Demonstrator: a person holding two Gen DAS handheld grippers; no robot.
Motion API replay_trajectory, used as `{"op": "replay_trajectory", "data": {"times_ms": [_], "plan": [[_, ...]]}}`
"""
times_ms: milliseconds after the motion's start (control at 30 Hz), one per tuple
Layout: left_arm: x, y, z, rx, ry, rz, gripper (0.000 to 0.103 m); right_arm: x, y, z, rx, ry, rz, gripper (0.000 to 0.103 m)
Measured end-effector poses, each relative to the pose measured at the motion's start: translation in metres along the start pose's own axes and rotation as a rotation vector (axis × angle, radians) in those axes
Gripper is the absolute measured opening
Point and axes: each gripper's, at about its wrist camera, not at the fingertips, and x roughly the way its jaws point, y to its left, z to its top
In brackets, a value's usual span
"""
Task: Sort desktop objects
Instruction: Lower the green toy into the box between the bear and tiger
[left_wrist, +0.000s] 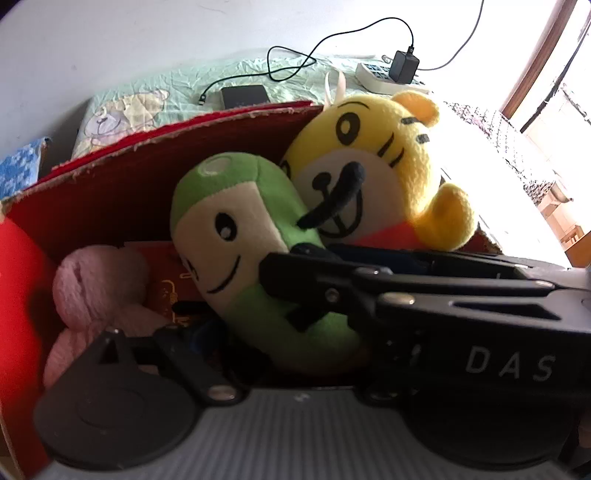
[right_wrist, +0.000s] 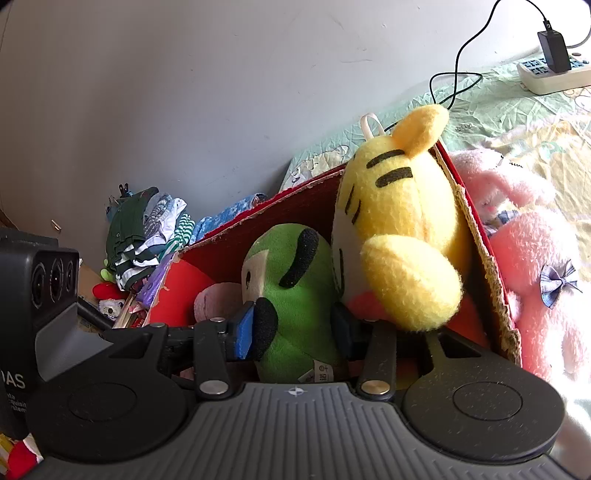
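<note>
From the left wrist view, the green plush (left_wrist: 236, 254) stands in the red box (left_wrist: 110, 192) ahead of the left gripper (left_wrist: 236, 332), whose jaw state I cannot tell, while from the right wrist view the right gripper (right_wrist: 295, 328) clamps its lower body, long axis running up and away.

A green plush (right_wrist: 295, 295) with a cream smiling face stands tilted between the right jaws, pinched at its lower body. Just beyond the jaws a yellow tiger plush (right_wrist: 402, 221) leans against it. Both sit in a red box (right_wrist: 476, 229), beside a pink plush (left_wrist: 96, 284).
</note>
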Motion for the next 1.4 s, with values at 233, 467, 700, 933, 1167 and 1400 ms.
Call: {"op": "replay_trajectory", "data": {"times_ms": [233, 467, 700, 933, 1167, 1400], "plan": [[-0.001, -0.003, 0.0, 0.014, -0.001, 0.013, 0.087, -0.001, -0.001, 0.0, -0.003, -0.003, 0.001, 0.048], [-0.001, -0.003, 0.001, 0.021, -0.002, 0.014, 0.087, -0.001, -0.003, 0.001, -0.004, 0.002, 0.002, 0.049], [-0.003, -0.006, 0.0, 0.029, -0.006, 0.022, 0.091, -0.003, -0.003, 0.001, -0.006, 0.007, -0.004, 0.052], [-0.007, -0.007, -0.002, 0.033, -0.028, 0.04, 0.097, -0.009, -0.001, 0.001, -0.008, 0.005, -0.019, 0.053], [-0.008, -0.007, -0.004, 0.018, -0.021, 0.052, 0.097, -0.014, 0.001, -0.001, -0.013, -0.015, -0.037, 0.053], [-0.016, 0.001, -0.008, -0.013, -0.022, 0.058, 0.098, -0.017, 0.003, -0.002, -0.012, -0.034, -0.047, 0.052]]}}
